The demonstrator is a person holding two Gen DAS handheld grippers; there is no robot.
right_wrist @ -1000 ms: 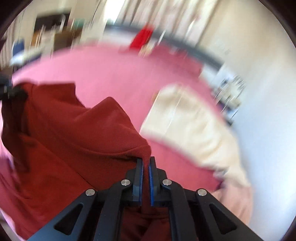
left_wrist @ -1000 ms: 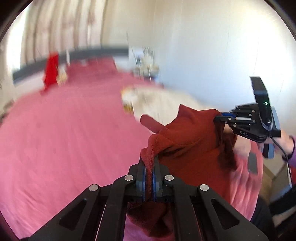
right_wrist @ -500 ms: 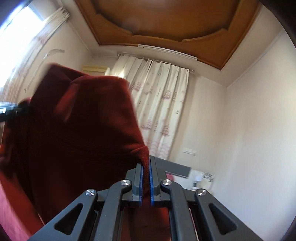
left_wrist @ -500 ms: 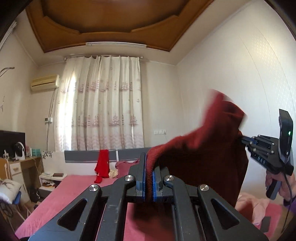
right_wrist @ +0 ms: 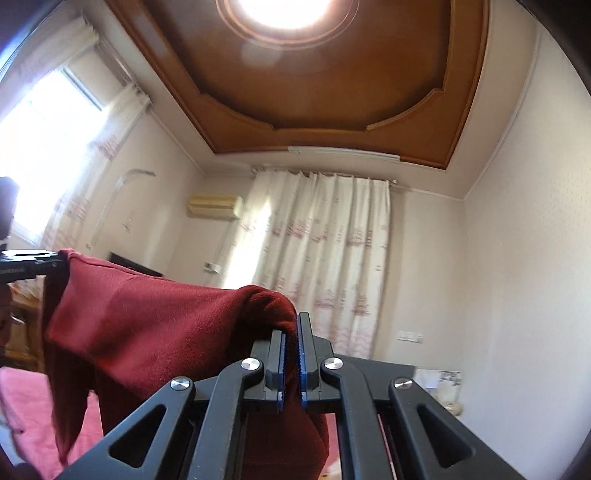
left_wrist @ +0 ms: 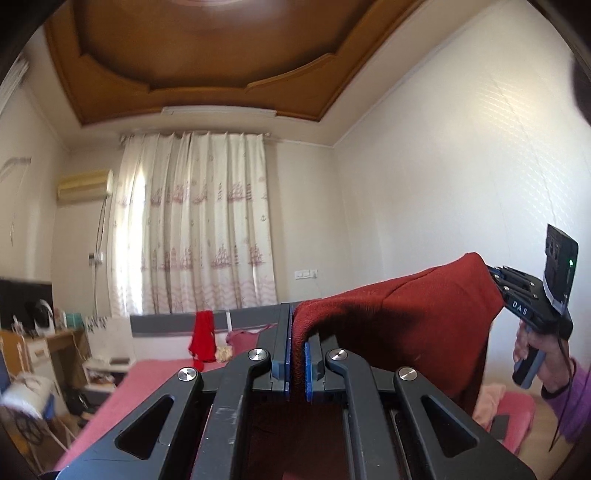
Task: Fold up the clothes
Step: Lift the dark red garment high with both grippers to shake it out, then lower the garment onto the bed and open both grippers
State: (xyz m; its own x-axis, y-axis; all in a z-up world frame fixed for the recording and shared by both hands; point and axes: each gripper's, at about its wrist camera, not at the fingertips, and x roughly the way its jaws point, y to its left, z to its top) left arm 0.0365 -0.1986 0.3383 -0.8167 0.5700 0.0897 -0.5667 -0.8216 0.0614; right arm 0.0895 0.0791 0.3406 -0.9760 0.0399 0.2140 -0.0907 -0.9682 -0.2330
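A dark red knitted garment (left_wrist: 424, 314) is being held aloft above the pink-covered bed (left_wrist: 136, 384), its top edge stretched roughly level from side to side; one corner is being clamped by the left gripper (left_wrist: 297, 363); the other is being pinched by the right gripper (right_wrist: 291, 363).

A stepped wooden ceiling (left_wrist: 207, 62) tops the room, with a round lit lamp (right_wrist: 286, 11) at its middle. The walls (left_wrist: 443, 184) are plain white. On the far wall, white curtains (left_wrist: 195, 229) printed with reddish ships hang from a rail, daylight glowing through them. A second bright window (right_wrist: 44, 140) sits on the side wall. An air conditioner (left_wrist: 84, 185) is mounted beside the curtains. A white switch plate (left_wrist: 306, 273) sits on the wall at their other side. Below lies a bed (left_wrist: 147, 380) with a pink cover and a grey headboard (left_wrist: 166, 323), a red cloth (left_wrist: 203, 339) draped over it. A cluttered wooden desk (left_wrist: 40, 343) carries a dark screen (left_wrist: 22, 302).
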